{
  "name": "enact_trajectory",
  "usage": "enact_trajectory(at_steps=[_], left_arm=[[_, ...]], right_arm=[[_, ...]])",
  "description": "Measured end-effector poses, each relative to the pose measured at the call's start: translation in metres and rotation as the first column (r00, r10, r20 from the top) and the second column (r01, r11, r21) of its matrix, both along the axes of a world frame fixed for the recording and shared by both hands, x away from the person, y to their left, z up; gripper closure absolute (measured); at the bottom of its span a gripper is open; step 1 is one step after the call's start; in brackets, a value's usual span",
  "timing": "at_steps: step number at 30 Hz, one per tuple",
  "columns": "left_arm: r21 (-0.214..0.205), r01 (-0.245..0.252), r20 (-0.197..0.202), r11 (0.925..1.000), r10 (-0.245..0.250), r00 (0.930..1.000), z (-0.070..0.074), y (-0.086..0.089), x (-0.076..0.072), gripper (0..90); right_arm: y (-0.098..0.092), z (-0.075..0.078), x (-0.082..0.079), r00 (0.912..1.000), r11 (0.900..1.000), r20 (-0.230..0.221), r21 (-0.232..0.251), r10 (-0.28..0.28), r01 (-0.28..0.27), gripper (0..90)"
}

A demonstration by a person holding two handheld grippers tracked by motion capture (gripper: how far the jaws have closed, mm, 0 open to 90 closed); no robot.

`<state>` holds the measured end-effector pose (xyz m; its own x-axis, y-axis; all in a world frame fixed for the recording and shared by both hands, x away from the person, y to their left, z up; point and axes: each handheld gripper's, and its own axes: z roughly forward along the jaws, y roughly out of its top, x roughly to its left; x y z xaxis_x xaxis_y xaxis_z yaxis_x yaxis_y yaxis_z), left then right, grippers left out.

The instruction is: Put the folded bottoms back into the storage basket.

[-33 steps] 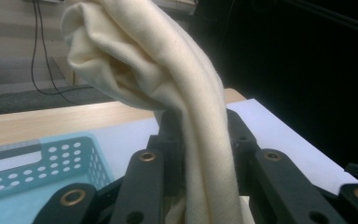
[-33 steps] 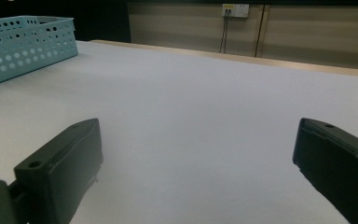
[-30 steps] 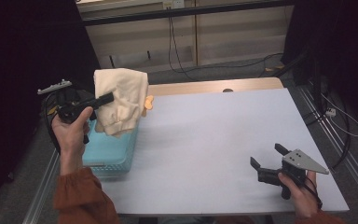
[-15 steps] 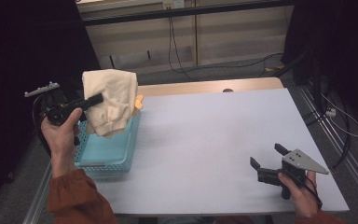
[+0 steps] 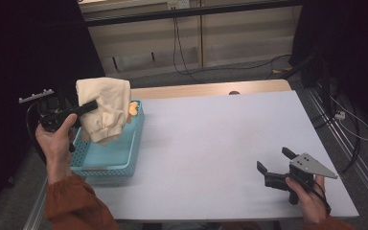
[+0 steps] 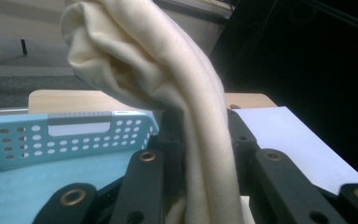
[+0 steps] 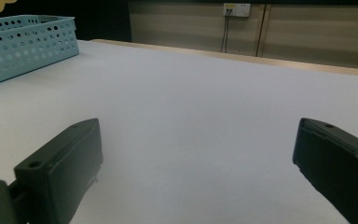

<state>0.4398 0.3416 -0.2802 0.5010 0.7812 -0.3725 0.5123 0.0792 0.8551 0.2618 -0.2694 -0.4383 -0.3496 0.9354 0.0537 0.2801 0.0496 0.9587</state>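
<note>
The left claw [image 5: 84, 107] is clamped on a cream sweatshirt [image 5: 103, 114], which hangs bunched from it above the light blue perforated basket [image 5: 120, 160] at the left edge of the worktop [image 5: 211, 143]. The right claw [image 5: 274, 165] rests low on the worktop near its right front corner, jaws wide apart and holding nothing, well away from the basket.

The step in hand looks like carrying the garment clear of the basket toward the open worktop. To do it well, the grip should stay firm on the thick fold and be raised enough that the dangling cuff clears the basket wall before moving sideways; dragging the hem over the rim could tip the light basket.

The left gripper view shows the fabric [image 6: 186, 116] running straight down between the black jaws, with the basket's handle slot [image 6: 79, 128] behind it, a detail the high view leaves too small. The high view alone shows an orange-yellow item [image 5: 133, 109] at the basket's far end, which I cannot identify.
</note>
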Motion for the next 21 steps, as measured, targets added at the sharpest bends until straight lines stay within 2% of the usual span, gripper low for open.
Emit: enact_trajectory(at_steps=[5, 13, 16, 19, 21], left_arm=[[0.016, -0.018, -0.012, 0.9997, 0.019, 0.9998, -0.006, 0.004, 0.002, 72.8], [0.009, -0.034, -0.058, 0.9994, 0.034, 0.9977, -0.016, 0.011, 0.005, 72.8], [0.013, -0.039, -0.090, 0.9991, 0.040, 0.9951, -0.021, 0.014, 0.007, 72.8], [0.043, -0.038, -0.113, 0.9984, 0.043, 0.9927, -0.025, 0.014, 0.010, 72.8], [0.041, -0.030, -0.120, 0.9987, 0.034, 0.9922, -0.027, 0.014, 0.011, 72.8]], right_arm=[[0.000, 0.000, 0.000, 1.0000, 1.0000, 0.001, -0.001, 0.001, -0.001, 1.6], [0.000, 0.000, 0.000, 1.0000, 1.0000, 0.001, 0.000, 0.001, -0.001, 1.6], [0.000, 0.000, 0.000, 1.0000, 1.0000, 0.000, 0.001, 0.002, -0.002, 1.6], [0.000, 0.000, 0.000, 1.0000, 1.0000, 0.000, 0.000, 0.002, -0.002, 1.6], [0.000, 0.000, 0.000, 1.0000, 1.0000, 0.000, 0.000, 0.002, -0.002, 1.6]])
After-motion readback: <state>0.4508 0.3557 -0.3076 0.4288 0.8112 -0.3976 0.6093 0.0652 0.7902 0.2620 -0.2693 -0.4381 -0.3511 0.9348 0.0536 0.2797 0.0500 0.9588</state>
